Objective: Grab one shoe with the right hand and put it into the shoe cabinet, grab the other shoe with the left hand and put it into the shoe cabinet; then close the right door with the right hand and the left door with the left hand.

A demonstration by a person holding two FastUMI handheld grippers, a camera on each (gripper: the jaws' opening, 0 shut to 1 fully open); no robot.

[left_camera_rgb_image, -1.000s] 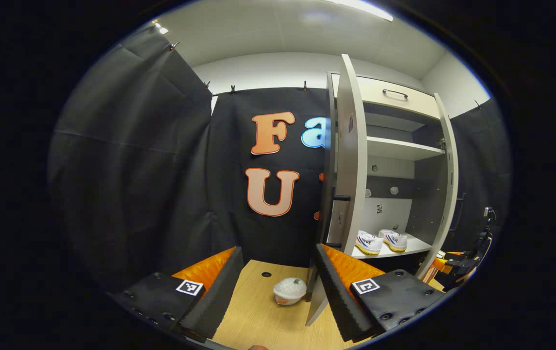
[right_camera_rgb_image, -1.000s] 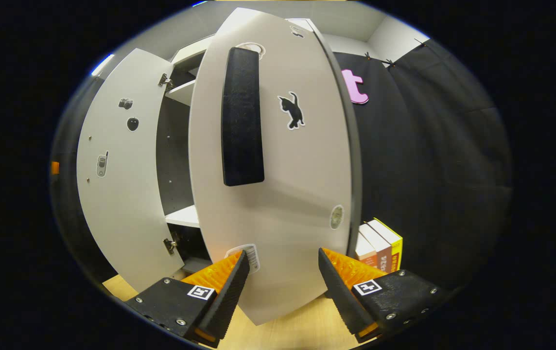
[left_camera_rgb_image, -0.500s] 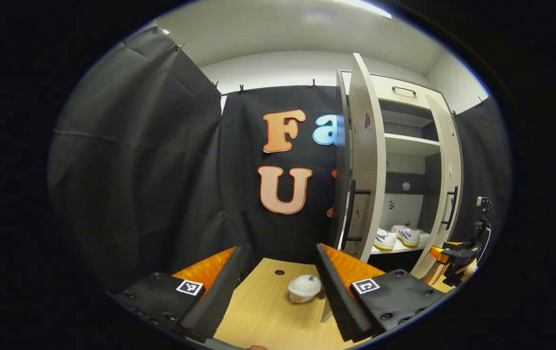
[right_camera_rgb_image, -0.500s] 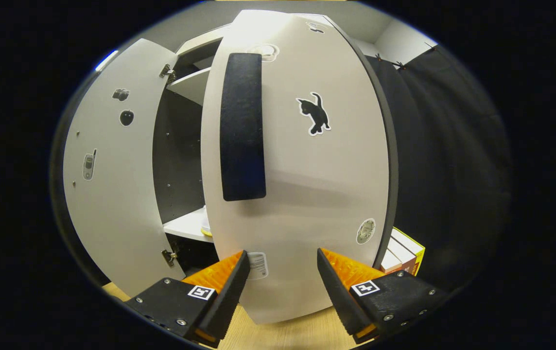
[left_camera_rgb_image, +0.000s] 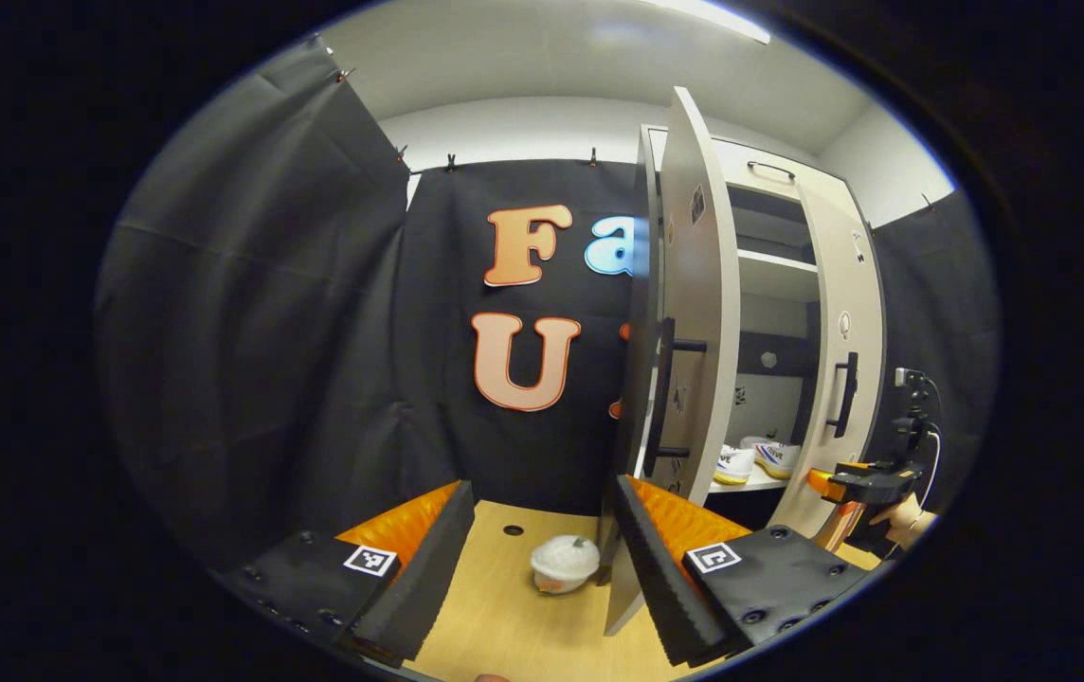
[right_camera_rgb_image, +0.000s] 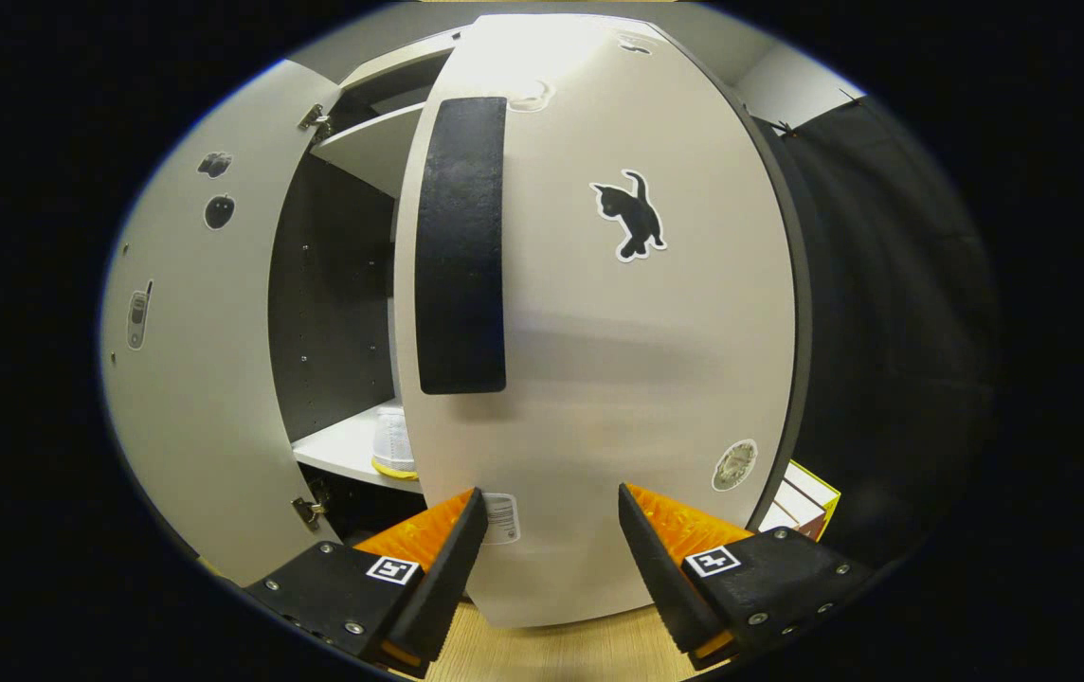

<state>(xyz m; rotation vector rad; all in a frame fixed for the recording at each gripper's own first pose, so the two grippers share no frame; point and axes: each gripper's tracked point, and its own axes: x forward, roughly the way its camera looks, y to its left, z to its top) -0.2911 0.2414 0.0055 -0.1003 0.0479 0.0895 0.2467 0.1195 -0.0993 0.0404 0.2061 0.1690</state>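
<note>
Left gripper view first. Left gripper (left_camera_rgb_image: pixel 537 549) gaped wide above the wooden table (left_camera_rgb_image: pixel 504 625), nothing between its fingers. Just past the fingertips, a small white lidded container (left_camera_rgb_image: pixel 564 563) sat on the tabletop. Beyond that, the shoe cabinet (left_camera_rgb_image: pixel 769 313) stood with its left door (left_camera_rgb_image: pixel 694 313) swung out edge-on toward the camera, black handle (left_camera_rgb_image: pixel 662 388) showing on it. Right door (left_camera_rgb_image: pixel 840 379) seen partly swung in, leaving a gap to the interior. Through that gap, both shoes (left_camera_rgb_image: pixel 756 458) rested side by side on the lower shelf, white with coloured stripes. Lower right, the other gripper (left_camera_rgb_image: pixel 859 485) hovered close to the bottom of the right door, a hand (left_camera_rgb_image: pixel 907 519) behind it; contact with the door hard to tell from here.

Over to the right gripper view. Right gripper (right_camera_rgb_image: pixel 547 545) spread wide too, gripping nothing, fingertips right up against the lower face of the right door (right_camera_rgb_image: pixel 618 332). Long black handle (right_camera_rgb_image: pixel 461 246) ran up the door, cat sticker (right_camera_rgb_image: pixel 632 216) beside it. Left door (right_camera_rgb_image: pixel 191 379) hung open at the far side, stickers on its inner face. Between the doors, one white shoe (right_camera_rgb_image: pixel 394 443) peeked out on the shelf. Books (right_camera_rgb_image: pixel 803 497) poked out low behind the door's right edge.
</note>
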